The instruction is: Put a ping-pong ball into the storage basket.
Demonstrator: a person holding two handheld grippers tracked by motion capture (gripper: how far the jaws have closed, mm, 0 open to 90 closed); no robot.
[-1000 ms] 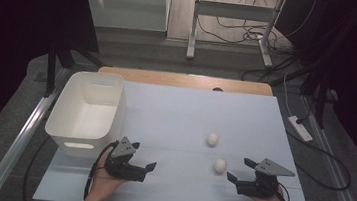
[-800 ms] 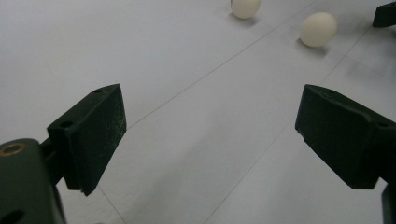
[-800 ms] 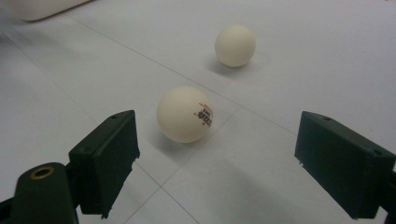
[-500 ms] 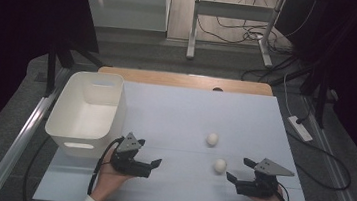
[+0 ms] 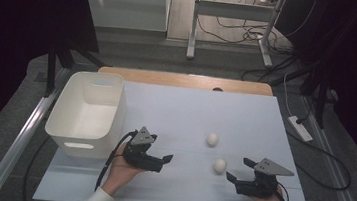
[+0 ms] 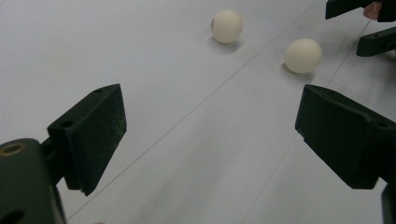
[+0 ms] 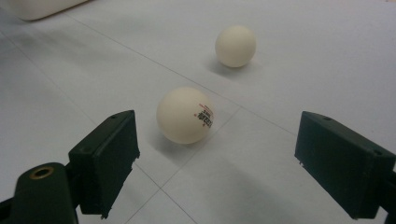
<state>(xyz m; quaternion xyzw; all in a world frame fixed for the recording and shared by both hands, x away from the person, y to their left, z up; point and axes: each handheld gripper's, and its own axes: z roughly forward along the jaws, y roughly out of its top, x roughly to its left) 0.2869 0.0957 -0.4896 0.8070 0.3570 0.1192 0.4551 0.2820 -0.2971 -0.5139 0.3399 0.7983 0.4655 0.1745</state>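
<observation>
Meanwhile, two pale balls were seen lying on the white table top [image 5: 175,110], and every place below is given relative to the nearer ball [image 5: 219,165], the one marked with small red and dark print in the right gripper view [image 7: 186,115]. The farther ball [image 5: 212,139] was found near it, a little to its left and farther from the person, the two clearly apart and not touching. The right gripper [image 5: 239,170] was held just beside the nearer ball on its right and slightly nearer the person, its jaws spread wide with nothing between them; the ball was seen ahead of them, closer to the jaw at the left of that view, untouched. The left gripper [image 5: 164,161] was held well to the left of the nearer ball, pointed toward it, its jaws likewise parted and empty [image 6: 210,135], with both balls seen beyond them. A white bin [image 5: 86,112] was set much farther left of the nearer ball, at the table's left edge.
</observation>
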